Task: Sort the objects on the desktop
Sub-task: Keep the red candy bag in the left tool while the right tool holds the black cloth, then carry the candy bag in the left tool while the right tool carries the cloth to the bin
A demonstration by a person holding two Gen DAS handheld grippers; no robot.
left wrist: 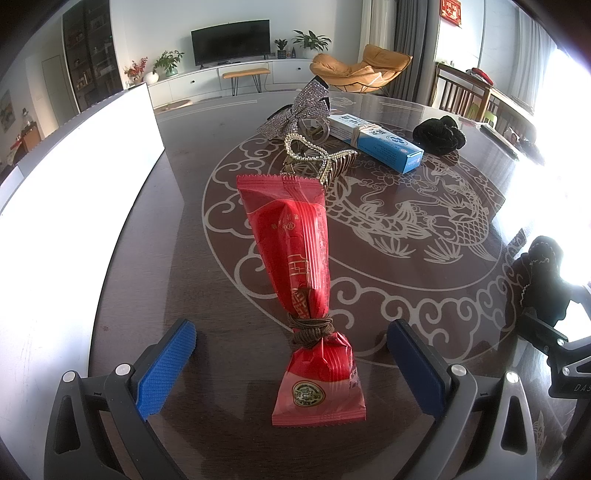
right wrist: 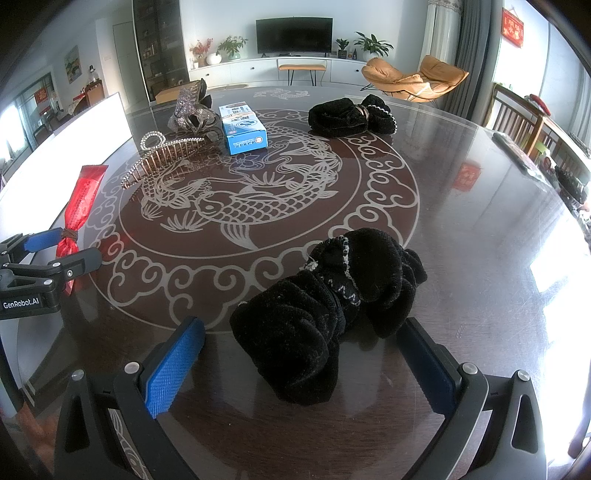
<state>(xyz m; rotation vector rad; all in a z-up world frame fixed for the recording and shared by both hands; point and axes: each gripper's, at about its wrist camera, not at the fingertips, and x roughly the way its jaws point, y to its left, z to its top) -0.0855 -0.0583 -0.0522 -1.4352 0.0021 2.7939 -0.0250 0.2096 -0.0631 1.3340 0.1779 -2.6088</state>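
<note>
L gripper (left wrist: 291,354) jaws wide, astride red snack packet (left wrist: 291,243) lying on table (left wrist: 424,302), pads not touching. R gripper (right wrist: 301,354) wide, flanking black scrunchie (right wrist: 332,295). Farther: pearl hair claw (right wrist: 162,157), blue box (right wrist: 242,127), rhinestone bow clip (right wrist: 190,107), 2nd black scrunchie (right wrist: 347,114).

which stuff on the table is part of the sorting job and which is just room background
To sort:
red snack packet
black scrunchie
second black scrunchie
pearl hair claw
rhinestone bow clip
blue box

Just lying about:
TV
orange chair
potted plants
</note>
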